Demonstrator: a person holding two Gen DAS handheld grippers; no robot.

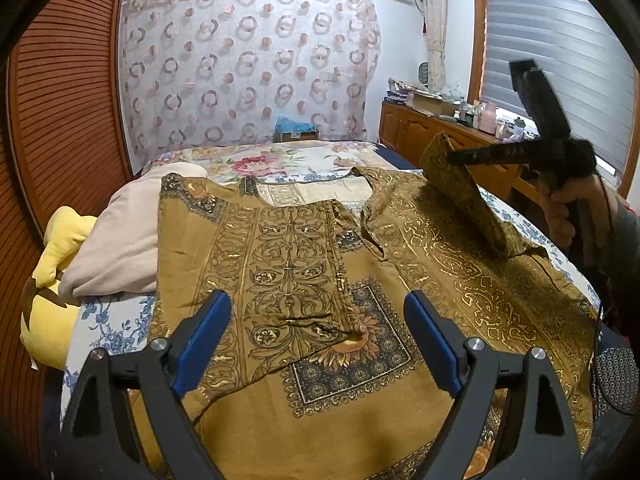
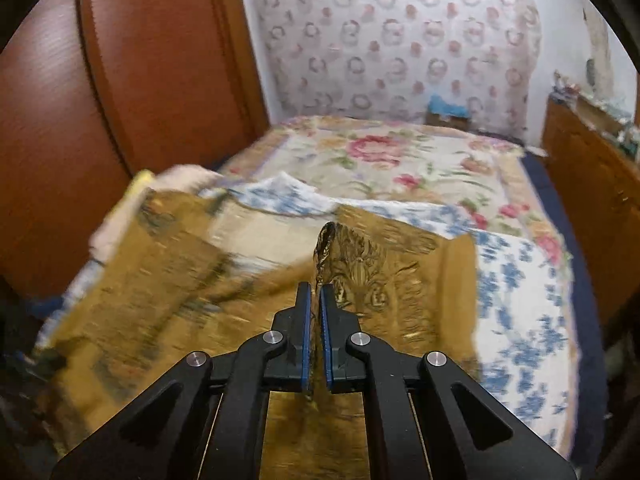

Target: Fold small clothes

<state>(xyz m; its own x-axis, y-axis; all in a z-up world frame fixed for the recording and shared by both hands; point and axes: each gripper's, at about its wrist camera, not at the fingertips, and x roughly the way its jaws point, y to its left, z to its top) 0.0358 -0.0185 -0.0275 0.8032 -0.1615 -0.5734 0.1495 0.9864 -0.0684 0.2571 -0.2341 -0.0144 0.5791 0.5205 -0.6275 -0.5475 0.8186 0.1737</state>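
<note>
The right gripper [image 2: 315,292] is pinching the tunic's [image 1: 304,264] sleeve [image 1: 460,196] near the bed's [image 1: 280,160] right edge, for folding inward; the left gripper [image 1: 318,320] is hovering wide open, empty.

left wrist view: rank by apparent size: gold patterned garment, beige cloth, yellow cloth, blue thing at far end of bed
1. gold patterned garment
2. beige cloth
3. yellow cloth, partly hidden, so only roughly smaller
4. blue thing, though it is farthest away

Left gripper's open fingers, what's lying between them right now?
Only the mustard patterned top, lying flat with its folded-over panel, shows between the left gripper fingers in the left wrist view; nothing is gripped.
</note>
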